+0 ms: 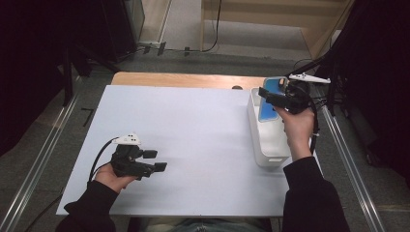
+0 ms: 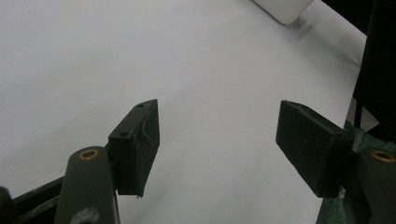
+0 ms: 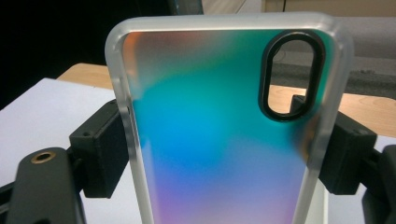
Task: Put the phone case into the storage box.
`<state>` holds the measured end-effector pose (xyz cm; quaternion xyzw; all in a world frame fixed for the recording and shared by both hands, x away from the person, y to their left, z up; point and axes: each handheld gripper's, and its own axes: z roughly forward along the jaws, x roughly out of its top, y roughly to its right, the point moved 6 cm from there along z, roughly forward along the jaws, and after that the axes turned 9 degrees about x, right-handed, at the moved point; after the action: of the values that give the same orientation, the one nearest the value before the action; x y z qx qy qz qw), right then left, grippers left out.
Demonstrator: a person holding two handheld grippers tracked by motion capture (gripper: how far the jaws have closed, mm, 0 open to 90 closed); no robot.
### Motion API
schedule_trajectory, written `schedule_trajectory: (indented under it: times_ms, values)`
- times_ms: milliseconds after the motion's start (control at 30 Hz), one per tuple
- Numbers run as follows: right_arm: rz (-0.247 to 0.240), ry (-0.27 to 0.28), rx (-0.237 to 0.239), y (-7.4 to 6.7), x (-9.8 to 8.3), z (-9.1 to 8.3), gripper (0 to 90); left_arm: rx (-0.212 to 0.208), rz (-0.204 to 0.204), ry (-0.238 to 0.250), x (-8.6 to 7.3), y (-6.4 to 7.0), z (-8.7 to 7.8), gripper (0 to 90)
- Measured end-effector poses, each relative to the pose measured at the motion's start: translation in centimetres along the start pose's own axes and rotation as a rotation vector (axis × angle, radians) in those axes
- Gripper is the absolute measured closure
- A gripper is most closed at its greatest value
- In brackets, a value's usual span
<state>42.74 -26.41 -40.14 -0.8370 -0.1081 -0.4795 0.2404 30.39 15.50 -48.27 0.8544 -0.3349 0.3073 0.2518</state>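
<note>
Your left gripper (image 1: 155, 160) idled with jaws apart over the white table (image 1: 193, 130) while, in its own view, your right gripper (image 3: 224, 154) clamped the phone case (image 3: 219, 135) by its long edges above the white bin (image 1: 263, 145); it seemed light, flexible and slippery.

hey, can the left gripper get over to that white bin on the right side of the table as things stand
Probably yes. The left gripper sits open with nothing between its jaws, and bare white tabletop lies between it and the white bin. The right gripper, shut on the phone case, crowds the bin's far end.
</note>
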Motion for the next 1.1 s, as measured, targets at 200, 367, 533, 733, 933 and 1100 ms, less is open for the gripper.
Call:
schedule_trajectory:
  times_ms: [200,367,533,733,933,1100]
  values:
    - [-0.005,0.012,-0.029,0.6,0.6,0.7,15.9,0.0,-0.003,0.003,0.0,0.0,0.1,30.3]
    - [-0.006,0.024,-0.054,1.2,0.7,1.4,15.8,0.0,-0.003,0.004,0.0,0.0,0.0,30.4]
    - [-0.016,0.049,-0.083,1.8,0.8,1.9,15.9,-0.003,-0.005,0.006,0.0,0.0,0.1,30.4]
    - [0.004,0.046,-0.101,2.5,1.1,2.6,15.9,-0.004,-0.005,0.002,0.1,-0.1,0.0,30.4]
    - [0.002,0.06,-0.116,2.8,1.2,3.4,15.9,-0.013,-0.002,-0.001,0.0,0.0,0.1,30.3]
    - [0.006,0.071,-0.137,3.3,1.2,4.0,15.8,-0.012,-0.001,-0.004,0.0,-0.1,0.1,30.3]
